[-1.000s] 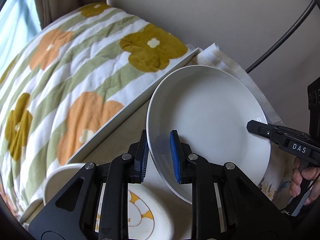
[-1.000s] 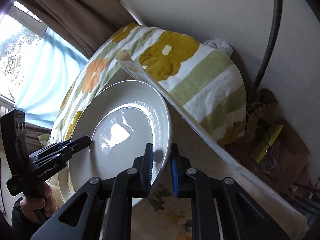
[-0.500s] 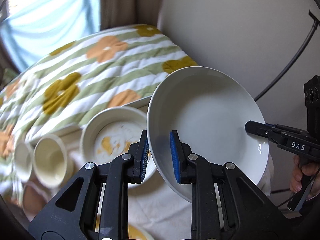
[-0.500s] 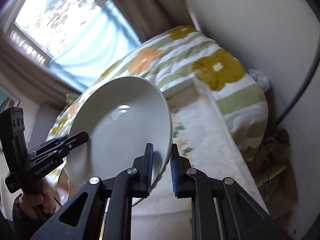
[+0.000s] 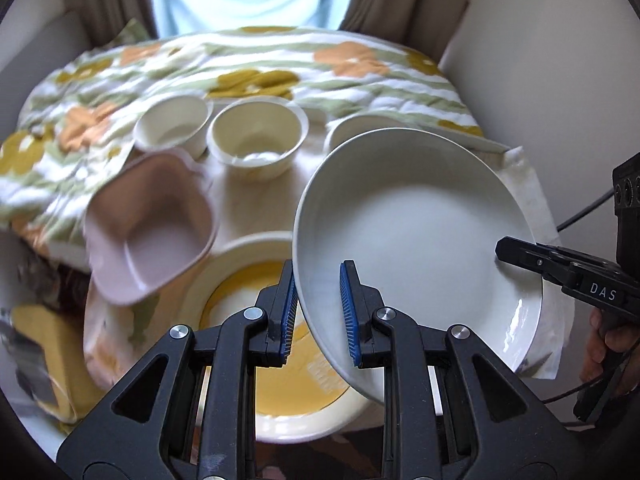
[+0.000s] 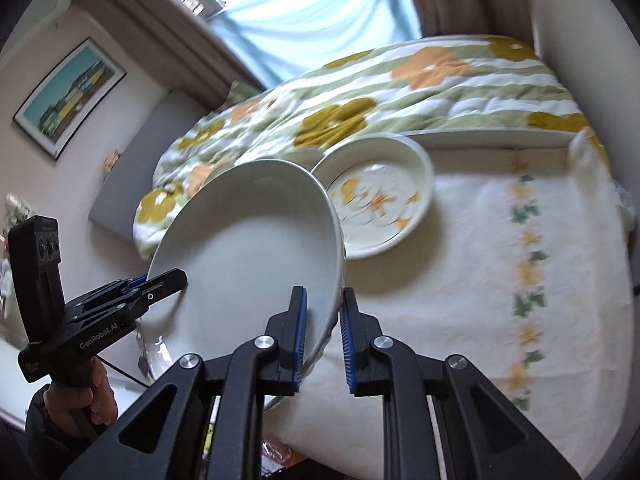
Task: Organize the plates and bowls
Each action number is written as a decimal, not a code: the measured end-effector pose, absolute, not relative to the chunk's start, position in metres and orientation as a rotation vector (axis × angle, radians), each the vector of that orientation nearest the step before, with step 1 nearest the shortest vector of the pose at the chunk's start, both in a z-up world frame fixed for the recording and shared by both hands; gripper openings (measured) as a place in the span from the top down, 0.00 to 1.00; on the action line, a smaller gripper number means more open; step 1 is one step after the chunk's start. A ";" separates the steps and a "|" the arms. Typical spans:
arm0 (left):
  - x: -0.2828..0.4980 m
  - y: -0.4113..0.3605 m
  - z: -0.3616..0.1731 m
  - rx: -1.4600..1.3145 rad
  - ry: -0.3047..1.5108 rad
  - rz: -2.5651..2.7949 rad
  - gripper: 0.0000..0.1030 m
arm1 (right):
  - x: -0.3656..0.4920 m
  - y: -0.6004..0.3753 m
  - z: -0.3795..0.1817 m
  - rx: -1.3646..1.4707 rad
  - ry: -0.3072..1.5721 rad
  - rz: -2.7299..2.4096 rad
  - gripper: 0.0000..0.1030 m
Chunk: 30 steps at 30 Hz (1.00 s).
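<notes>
Claws gripped one white plate from opposite rims: the left claw was clamped narrow on its near edge, the right claw likewise on the far side. The plate hung tilted above the tabletop. Beneath it lay a yellow-patterned plate; beyond it stood two cream bowls, with a pink bowl to its left.

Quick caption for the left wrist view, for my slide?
Both tongs hold a plain white ceramic plate tilted above a yellow-patterned cream plate.
</notes>
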State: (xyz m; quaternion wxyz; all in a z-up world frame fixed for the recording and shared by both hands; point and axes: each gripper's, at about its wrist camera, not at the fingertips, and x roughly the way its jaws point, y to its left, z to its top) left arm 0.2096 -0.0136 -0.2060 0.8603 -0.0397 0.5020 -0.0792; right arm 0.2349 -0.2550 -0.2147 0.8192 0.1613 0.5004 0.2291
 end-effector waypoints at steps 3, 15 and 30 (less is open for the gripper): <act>0.200 0.007 -0.227 -0.104 1.086 -0.147 0.82 | 0.234 -0.231 -0.234 0.321 1.113 0.500 0.85; 0.200 0.042 -0.285 -0.138 1.157 -0.182 0.82 | 0.232 -0.184 -0.273 0.262 1.195 0.433 0.85; 0.205 0.043 -0.301 -0.033 1.176 -0.173 0.82 | 0.227 -0.170 -0.272 0.200 1.187 0.396 0.85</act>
